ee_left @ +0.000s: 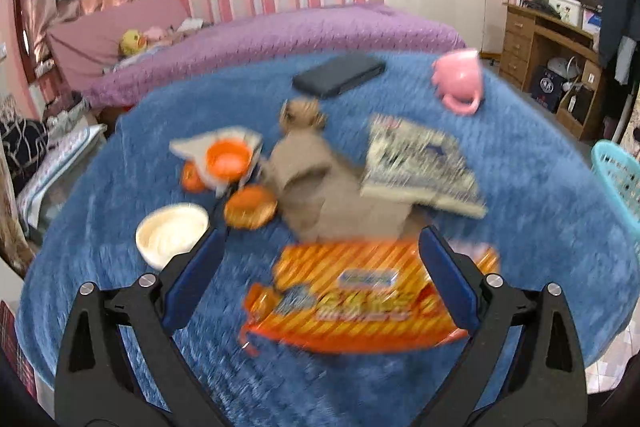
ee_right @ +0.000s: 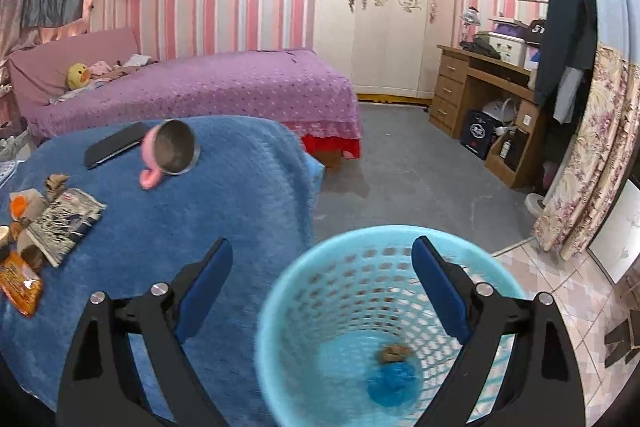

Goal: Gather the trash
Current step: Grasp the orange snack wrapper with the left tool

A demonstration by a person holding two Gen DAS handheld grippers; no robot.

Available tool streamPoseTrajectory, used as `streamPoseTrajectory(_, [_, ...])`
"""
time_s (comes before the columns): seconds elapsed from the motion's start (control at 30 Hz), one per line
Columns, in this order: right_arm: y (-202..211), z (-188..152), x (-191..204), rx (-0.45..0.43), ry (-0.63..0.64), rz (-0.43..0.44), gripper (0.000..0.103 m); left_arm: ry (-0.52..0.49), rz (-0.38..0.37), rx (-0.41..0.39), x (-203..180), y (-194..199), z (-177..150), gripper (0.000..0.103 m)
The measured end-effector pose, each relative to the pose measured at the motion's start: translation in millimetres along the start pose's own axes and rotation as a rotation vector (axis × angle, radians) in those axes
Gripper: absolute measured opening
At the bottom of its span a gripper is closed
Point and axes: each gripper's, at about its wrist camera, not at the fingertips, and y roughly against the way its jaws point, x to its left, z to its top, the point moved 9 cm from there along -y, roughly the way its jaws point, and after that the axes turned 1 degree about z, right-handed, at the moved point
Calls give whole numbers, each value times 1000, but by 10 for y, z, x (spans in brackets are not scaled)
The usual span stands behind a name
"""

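Note:
On the blue-covered table (ee_left: pixel 120 195) lies an orange snack wrapper (ee_left: pixel 360 299), right under my open left gripper (ee_left: pixel 320 243), whose fingers stand on either side of it. Beyond it sit crumpled brown paper (ee_left: pixel 316 187), a black-and-white wrapper (ee_left: pixel 420 167), orange peels (ee_left: pixel 250 213) and an orange cup on white paper (ee_left: pixel 226 159). My right gripper (ee_right: pixel 322 255) hangs open and empty over the light blue basket (ee_right: pixel 304 291). Inside the basket lie a brown scrap (ee_right: pixel 394 353) and a crumpled blue piece (ee_right: pixel 392 383). The same wrappers (ee_right: pixel 64 223) show at the left of the right wrist view.
A white bowl (ee_left: pixel 172 233), a dark flat case (ee_left: pixel 340 74) and a tipped pink mug (ee_left: pixel 458 77) also rest on the table. The basket (ee_left: pixel 620 175) stands off the table's right edge. A purple bed (ee_right: pixel 208 91) lies behind, a wooden desk (ee_right: pixel 480 99) at the right.

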Motion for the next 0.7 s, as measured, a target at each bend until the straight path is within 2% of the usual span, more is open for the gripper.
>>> streamPoseTrajectory(0.07, [-6,1,144,-9,40,-25,96,-3,0,34,57,-66,-110,95])
streamPoseTrajectory(0.13, [-13,4,209,-17,53,-35,96,1,-17,51,100,-97,-183,95])
streamPoseTrajectory(0.27, [-95,-35,363,3,39,6,96,24,-99,87,77,-158,-265,92])
streamPoseTrajectory(0.3, [-114,-37,396,9,43,9,96,33,-126,102,48,-180,-285,85])
streamPoseTrajectory(0.33, [-123,-39,423,12,48,11,96,38,-155,122,6,-202,-310,83])
streamPoseTrajectory(0.37, [-136,-43,466,14,53,15,96,31,-148,125,-18,-203,-323,81])
streamPoseTrajectory(0.43, [-155,-47,577,17,68,29,96,-2,-163,117,-96,-170,-322,67])
streamPoseTrajectory(0.5, [-164,-53,681,19,84,39,96,-14,-187,116,-160,-129,-320,49])
streamPoseTrajectory(0.53, [-168,-57,737,20,96,43,96,-22,-198,115,-187,-105,-317,47])
streamPoseTrajectory(0.6, [-177,-65,841,22,115,52,96,-30,-202,110,-208,-68,-307,34])
streamPoseTrajectory(0.67, [-180,-68,911,24,125,64,96,-19,-231,112,-209,-11,-285,26])
streamPoseTrajectory(0.7, [-186,-71,955,25,130,72,96,-9,-258,108,-214,34,-262,19])
